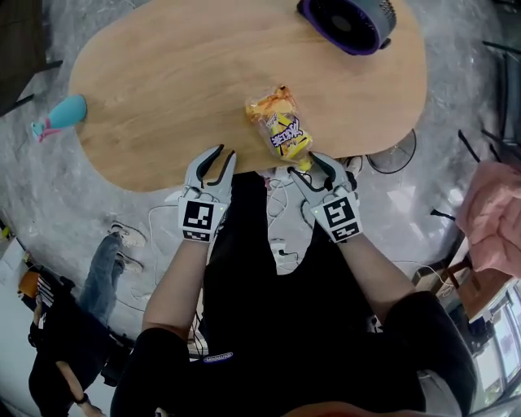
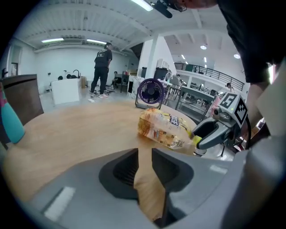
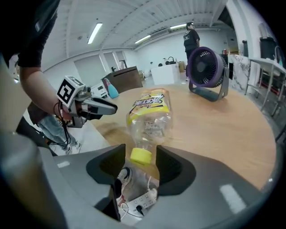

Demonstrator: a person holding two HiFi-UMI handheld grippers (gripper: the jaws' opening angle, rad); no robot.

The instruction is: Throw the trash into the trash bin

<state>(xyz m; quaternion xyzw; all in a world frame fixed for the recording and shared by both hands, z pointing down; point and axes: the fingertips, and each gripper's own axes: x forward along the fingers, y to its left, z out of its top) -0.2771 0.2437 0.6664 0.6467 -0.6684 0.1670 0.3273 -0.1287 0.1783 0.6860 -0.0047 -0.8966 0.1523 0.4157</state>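
A clear plastic bottle (image 1: 279, 124) with a yellow label lies on the wooden table (image 1: 163, 73), its yellow cap (image 3: 141, 155) over the near edge. My right gripper (image 1: 307, 165) stands at that edge with its jaws on either side of the cap, a thin gap on each side, so the pads do not press it. In the right gripper view the cap sits between the jaws (image 3: 140, 163). My left gripper (image 1: 222, 153) hovers at the table edge to the left of the bottle, its jaws (image 2: 145, 165) a narrow gap apart with nothing in them. No trash bin is in view.
A purple fan (image 1: 346, 20) stands at the table's far side. A teal bottle (image 1: 61, 114) lies at the left end. Cables and a power strip (image 1: 281, 252) lie on the floor under the edge. A pink cloth (image 1: 492, 216) is at right, and a person (image 1: 73, 326) is at lower left.
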